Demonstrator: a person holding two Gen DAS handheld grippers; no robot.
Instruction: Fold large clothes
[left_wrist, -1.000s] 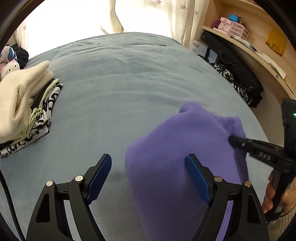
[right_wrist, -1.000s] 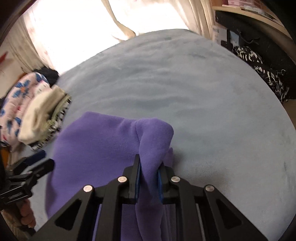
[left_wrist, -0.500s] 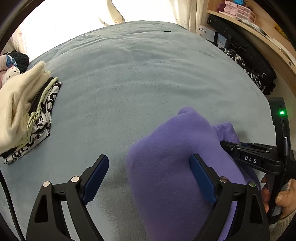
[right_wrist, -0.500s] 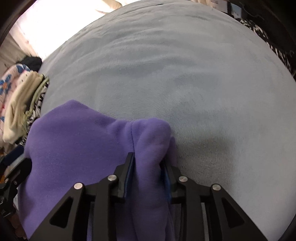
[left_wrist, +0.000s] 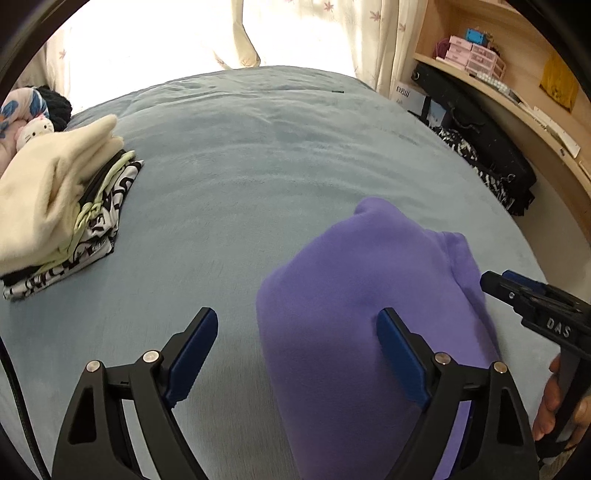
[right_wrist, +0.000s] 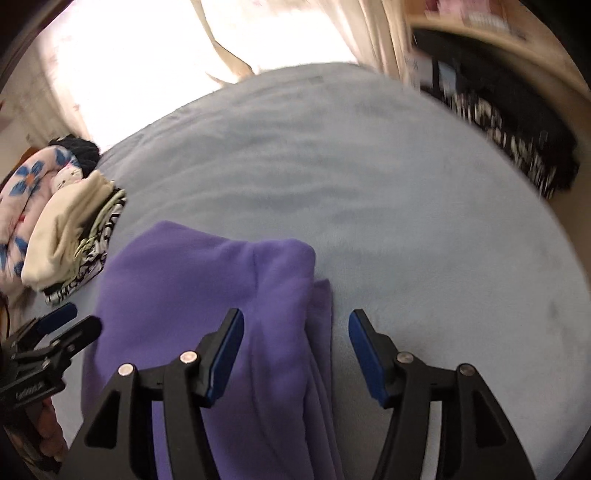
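Right claw (right_wrist: 295, 354) tilted down, just-opened jaws astride purple fleece (right_wrist: 207, 288), pads clear.

Open room: the grey-blue plush bed cover (left_wrist: 258, 177) lies bare across its middle and far edge.
Left edge: a stack of folded cream and black-and-white clothes (left_wrist: 62, 214).
Near edge: a folded purple fleece garment (right_wrist: 207, 295).
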